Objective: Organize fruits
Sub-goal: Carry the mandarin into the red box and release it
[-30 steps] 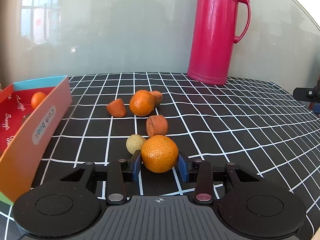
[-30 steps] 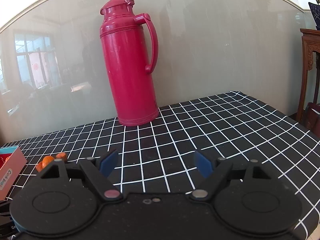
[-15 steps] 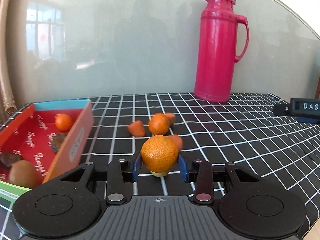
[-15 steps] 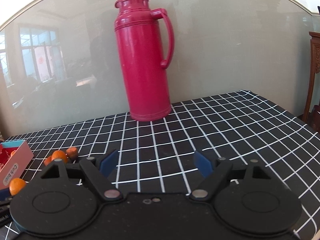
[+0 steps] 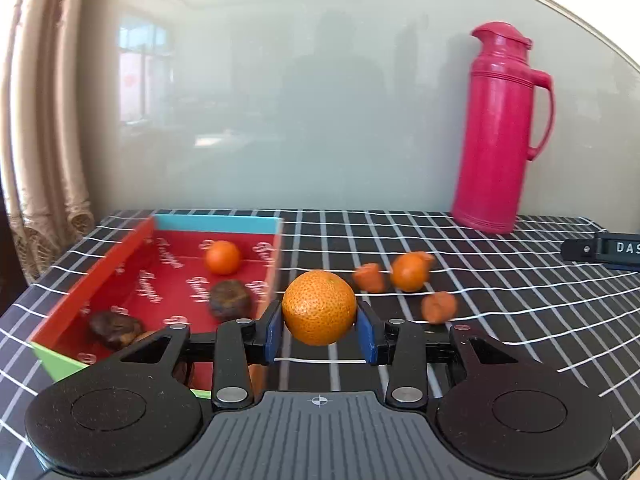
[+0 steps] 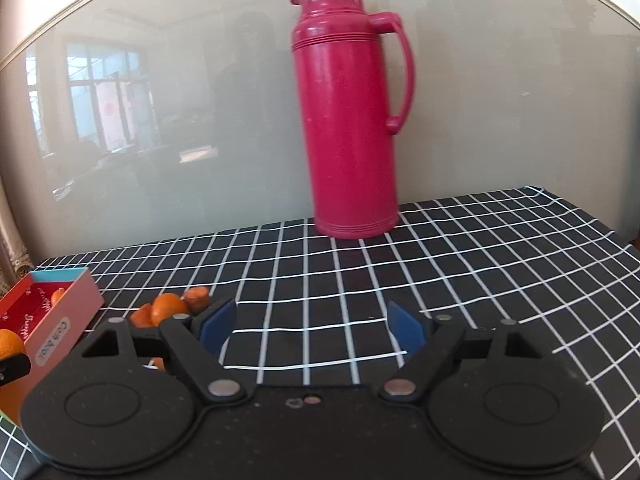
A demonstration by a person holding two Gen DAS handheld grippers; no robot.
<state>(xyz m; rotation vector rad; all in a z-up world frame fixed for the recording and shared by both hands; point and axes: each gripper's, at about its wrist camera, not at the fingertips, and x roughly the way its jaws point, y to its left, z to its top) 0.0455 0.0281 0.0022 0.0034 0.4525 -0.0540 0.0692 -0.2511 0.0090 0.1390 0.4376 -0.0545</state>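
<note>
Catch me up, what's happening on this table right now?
A person with two handheld grippers is sorting fruit into a red box. The left gripper is shut on an orange, held just right of the box's near corner, not yet over it. The box holds a small orange and some dark brown fruits. A few orange pieces sit on the checked cloth. The right gripper is open and empty.

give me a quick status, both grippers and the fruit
Left gripper shut on orange, held beside the box. Right gripper open, empty. Three fruits on cloth; nothing in the way.
</note>
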